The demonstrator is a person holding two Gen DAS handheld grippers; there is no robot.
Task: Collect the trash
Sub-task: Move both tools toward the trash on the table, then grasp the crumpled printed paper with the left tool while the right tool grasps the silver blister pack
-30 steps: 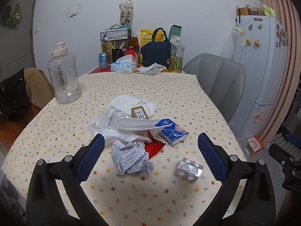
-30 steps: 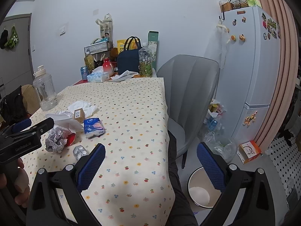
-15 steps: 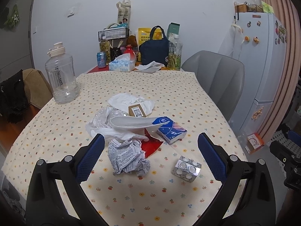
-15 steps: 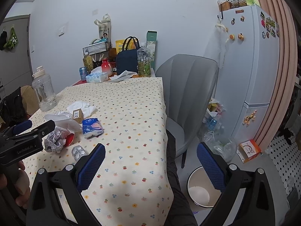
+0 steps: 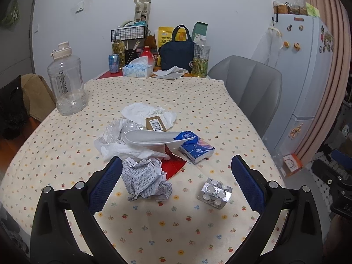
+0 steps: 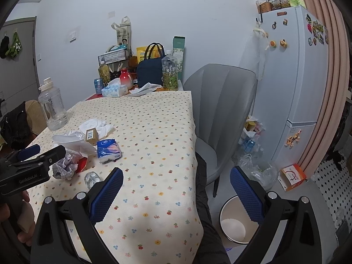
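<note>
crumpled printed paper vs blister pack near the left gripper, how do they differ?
The crumpled printed paper is a loose grey-white wad covered in print; the blister pack is flat, silvery, with round bubbles. The paper is the bulkier and touches the red wrapper; the pack lies apart, alone on the tablecloth. Both lie between the open left gripper's fingers, ungrasped.

Two wrist fisheyes looking along their fingers.
Left is facing the table [image 5: 66,154] litter closely from above; right, further back rightward, is sharing that tabletop, chair [image 6: 224,101], fridge [image 6: 297,77].
</note>
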